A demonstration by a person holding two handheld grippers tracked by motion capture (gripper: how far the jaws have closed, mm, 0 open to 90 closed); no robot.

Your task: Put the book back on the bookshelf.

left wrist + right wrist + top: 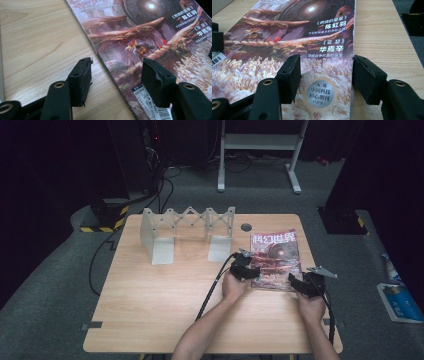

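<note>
Two forearms enter from the bottom edge of the high view and run up toward the centre right of the frame, each hand wrapped around a hand-held gripper at the near end of a magazine [274, 260].

Magazine: lies flat on the worktop [165, 295], right of centre in the high view, cover up, with its title toward the far edge. Its spine is on the left, its open edge on the right.

Left hand-held gripper [248, 271]: the left hand [233, 286] sits just below and left of the magazine's near left corner, forearm angled up from the bottom centre. The gripper points up and to the right in the frame, onto that corner. In the left gripper view its jaws stand wide apart and straddle the spine [110, 67]: the left jaw is over bare wood, the right jaw over the cover near the barcode [163, 113]. The pads press on nothing. Whether the jaw tips touch the surface cannot be told.

Right hand-held gripper [302, 285]: the right hand [311, 306] is at the magazine's near right corner, forearm rising almost straight from the bottom right of the frame. The gripper points up and slightly left. In the right gripper view its jaws are likewise spread, the left jaw over the cover beside a round silver seal [320, 92], the right jaw over bare wood just past the open edge. Nothing is clamped.

A grey folding rack [187, 232] stands on the worktop at upper left of centre, well apart from both hands.
</note>
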